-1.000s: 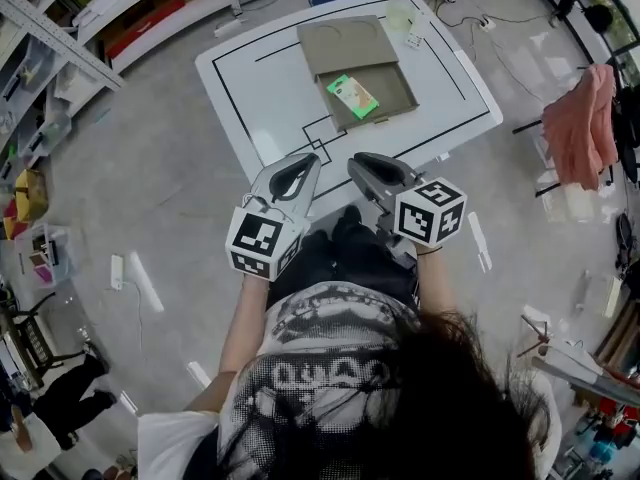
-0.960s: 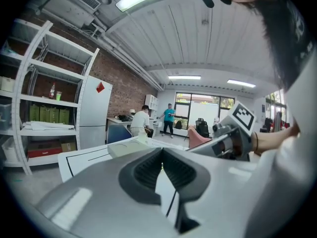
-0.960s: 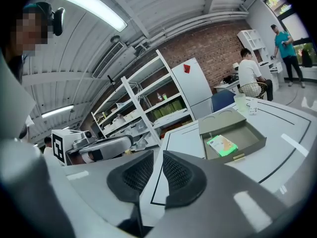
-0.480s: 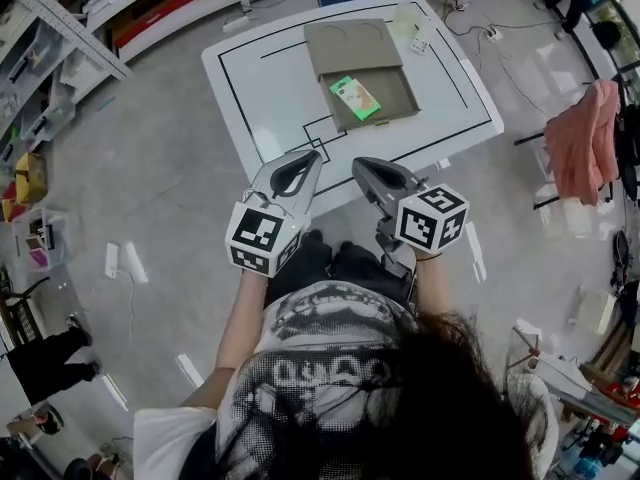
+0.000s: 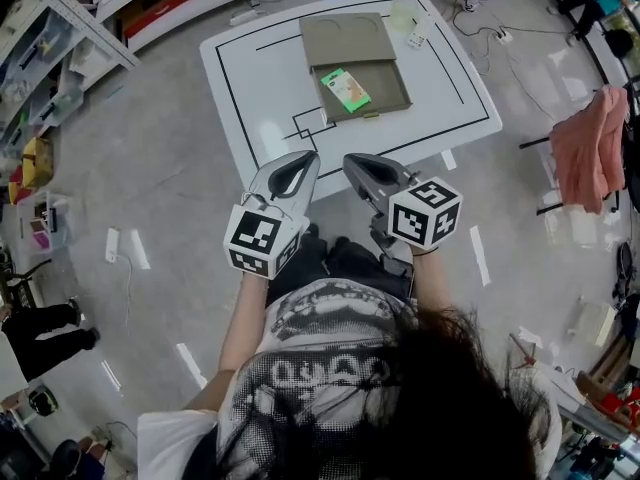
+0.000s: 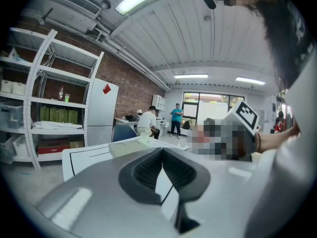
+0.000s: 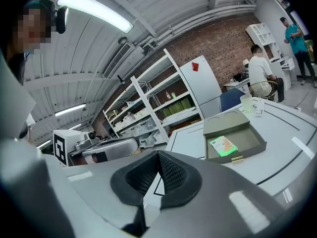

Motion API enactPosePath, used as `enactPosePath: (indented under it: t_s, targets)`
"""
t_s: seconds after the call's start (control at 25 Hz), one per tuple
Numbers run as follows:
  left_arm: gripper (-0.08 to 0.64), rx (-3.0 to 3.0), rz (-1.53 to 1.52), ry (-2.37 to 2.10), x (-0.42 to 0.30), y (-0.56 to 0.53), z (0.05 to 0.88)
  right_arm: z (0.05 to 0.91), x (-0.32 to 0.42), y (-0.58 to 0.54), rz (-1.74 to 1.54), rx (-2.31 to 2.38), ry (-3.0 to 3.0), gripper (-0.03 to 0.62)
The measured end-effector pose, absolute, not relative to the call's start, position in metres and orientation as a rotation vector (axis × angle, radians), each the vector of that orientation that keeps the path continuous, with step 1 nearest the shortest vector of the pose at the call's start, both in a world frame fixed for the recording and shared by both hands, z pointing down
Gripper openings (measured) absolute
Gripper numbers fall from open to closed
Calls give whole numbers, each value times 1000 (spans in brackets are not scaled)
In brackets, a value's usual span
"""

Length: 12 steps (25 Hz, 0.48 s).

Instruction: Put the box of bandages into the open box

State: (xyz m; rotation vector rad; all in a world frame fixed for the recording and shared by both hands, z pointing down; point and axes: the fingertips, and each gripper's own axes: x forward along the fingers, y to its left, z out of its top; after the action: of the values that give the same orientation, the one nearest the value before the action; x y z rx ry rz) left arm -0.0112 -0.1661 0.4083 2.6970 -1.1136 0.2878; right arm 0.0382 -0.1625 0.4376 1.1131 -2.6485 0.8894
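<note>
since a second ago the worktop [image 5: 260, 98] has drawn further away from both hand-held grippers, which overlapped its near edge then and now hang clear of it over the floor, and the right hand-held gripper [image 5: 352, 159] has brought its jaws together. in its own view the dark ribbed pads meet at the tip with nothing between them. the left hand-held gripper [image 5: 303, 157] sits just beside it, tips pointing the same way, and its jaws are also pressed together and empty. ahead of the two, well apart from them, the open box [image 5: 388, 80] lies on the worktop with its lid folded back on the far side. the box of bandages [image 5: 345, 89], green and white, lies flat inside the open box, toward the wall on the left hand-held gripper's side. from the right hand-held gripper's view the box of bandages [image 7: 223, 146] shows ahead and off to the right, resting on the floor of the open box [image 7: 249, 139]. beyond the open box, near the far corner of the worktop, stands a pale cup [image 5: 400, 13].
</note>
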Motion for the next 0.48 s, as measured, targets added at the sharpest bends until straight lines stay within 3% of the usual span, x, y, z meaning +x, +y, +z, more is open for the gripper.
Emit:
enactPosePath:
  t_s: [0.48]
  targets:
    - [0, 2672, 294, -1200, 2, -148, 402, 427, 51, -149, 809, 1041, -2703, 0]
